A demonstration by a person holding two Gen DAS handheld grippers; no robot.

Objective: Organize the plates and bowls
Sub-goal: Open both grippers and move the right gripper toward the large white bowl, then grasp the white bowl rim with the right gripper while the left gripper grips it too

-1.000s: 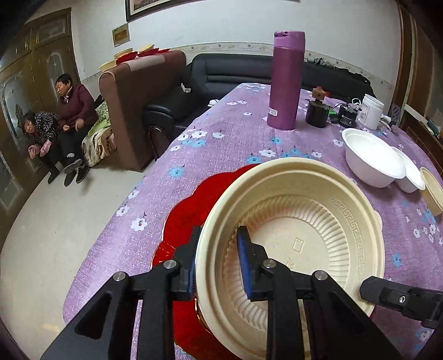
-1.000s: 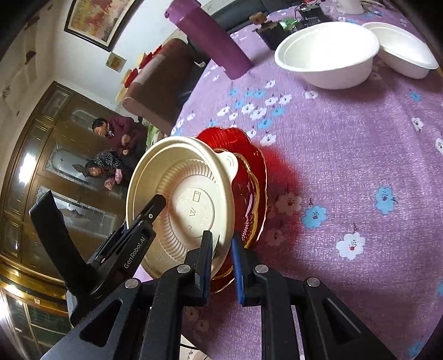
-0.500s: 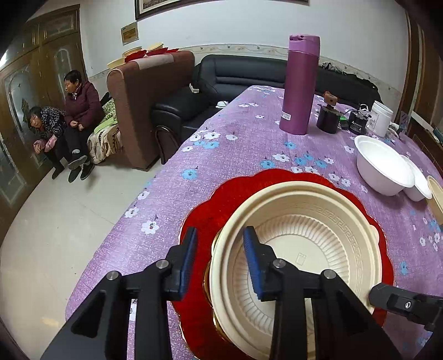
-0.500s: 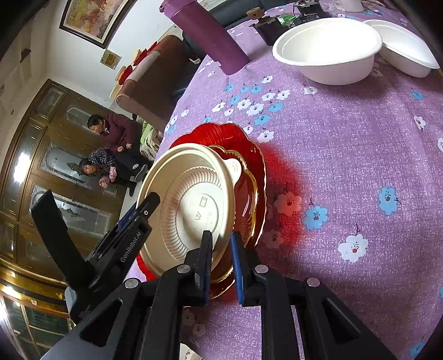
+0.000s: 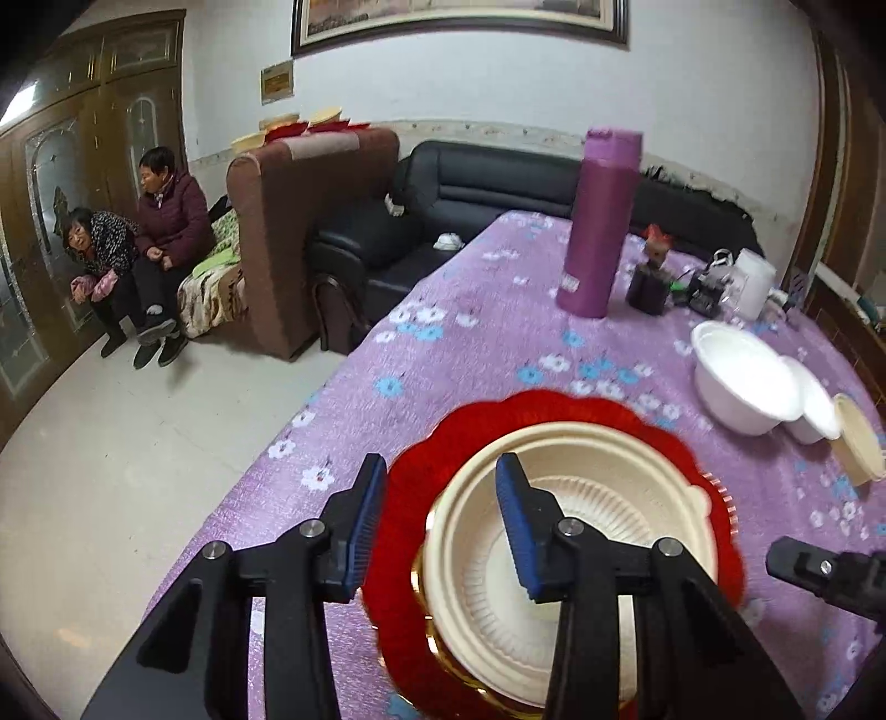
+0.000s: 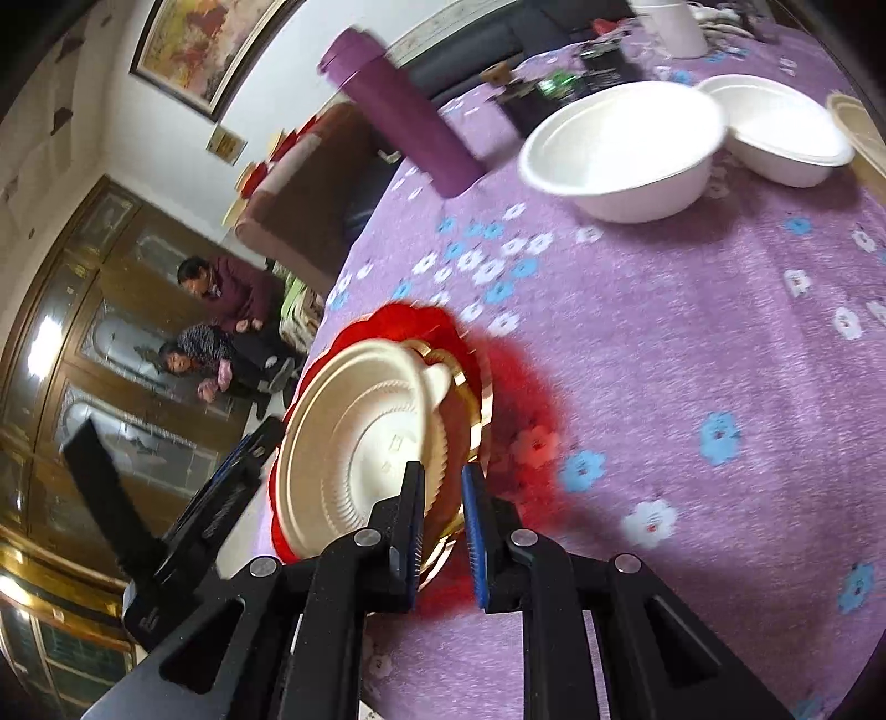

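Bottle [image 5: 601,227], 2 white bowls [image 5: 742,382] nr plates [image 5: 559,526].

This is looking like a home's living room. A black sofa [image 5: 487,183] and a brown armchair [image 5: 310,221] are standing by the wall, under a framed picture [image 5: 459,22]. Two people [image 5: 144,243] are sitting beside wooden doors with glass panes [image 5: 61,183]. A table in a purple flowered cloth [image 5: 470,332] is carrying bowls [image 5: 742,382] and a purple flask [image 5: 603,221].

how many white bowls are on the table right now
2: a big white bowl past the red plate, and a smaller white bowl touching it on the far side. More may sit out of frame.
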